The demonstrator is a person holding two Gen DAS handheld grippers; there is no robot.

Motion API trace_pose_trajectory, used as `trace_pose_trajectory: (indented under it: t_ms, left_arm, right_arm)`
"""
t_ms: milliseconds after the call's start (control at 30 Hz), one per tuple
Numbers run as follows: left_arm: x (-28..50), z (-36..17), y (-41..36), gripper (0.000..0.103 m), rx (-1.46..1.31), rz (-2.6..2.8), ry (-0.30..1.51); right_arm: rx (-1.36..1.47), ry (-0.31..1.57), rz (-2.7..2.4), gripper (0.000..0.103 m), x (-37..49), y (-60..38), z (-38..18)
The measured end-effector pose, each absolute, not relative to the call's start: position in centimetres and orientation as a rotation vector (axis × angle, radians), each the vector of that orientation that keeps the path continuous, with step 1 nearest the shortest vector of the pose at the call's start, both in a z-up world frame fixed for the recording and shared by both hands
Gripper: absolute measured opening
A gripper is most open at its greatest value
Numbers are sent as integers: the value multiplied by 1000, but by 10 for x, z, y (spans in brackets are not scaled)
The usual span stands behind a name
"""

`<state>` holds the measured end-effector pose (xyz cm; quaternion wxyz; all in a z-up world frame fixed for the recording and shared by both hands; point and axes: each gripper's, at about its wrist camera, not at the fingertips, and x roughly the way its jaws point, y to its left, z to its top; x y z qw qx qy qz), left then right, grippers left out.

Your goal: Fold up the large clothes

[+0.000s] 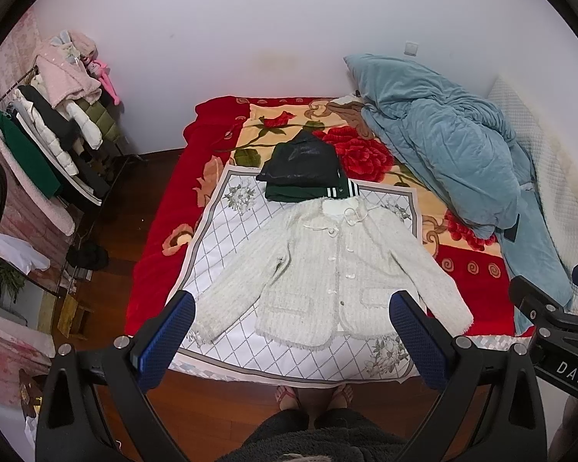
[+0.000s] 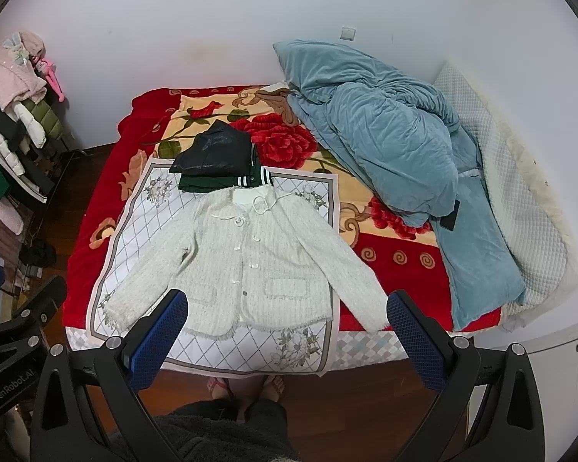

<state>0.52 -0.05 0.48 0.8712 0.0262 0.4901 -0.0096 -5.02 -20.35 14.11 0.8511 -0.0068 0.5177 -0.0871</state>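
Still spread flat at the bed's (image 1: 154, 281) near edge, the white jacket (image 1: 327, 269) could bunch if either wide-open, empty hand-held gripper (image 1: 289, 331) (image 2: 285, 331) pinches unevenly.

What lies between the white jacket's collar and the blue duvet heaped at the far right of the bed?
Between the white jacket and blue duvet, only the patterned white cloth and red floral blanket show; the right wrist view shows it best.

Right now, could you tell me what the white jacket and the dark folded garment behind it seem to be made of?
White jacket: likely tweed-like woven fabric, matte, with a nubby ribbed surface and frayed hem. Dark garment: probably leather or faux leather, given its glossy, creased sheen.
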Motion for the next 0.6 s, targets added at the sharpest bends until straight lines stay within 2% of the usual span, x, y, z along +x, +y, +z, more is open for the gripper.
trace_pose_trajectory:
  t_ms: [600]
  left_arm:
    - [8, 12, 6, 103, 53, -22, 1020]
  right_arm:
    - [-17, 1085, -185, 103, -53, -201, 140]
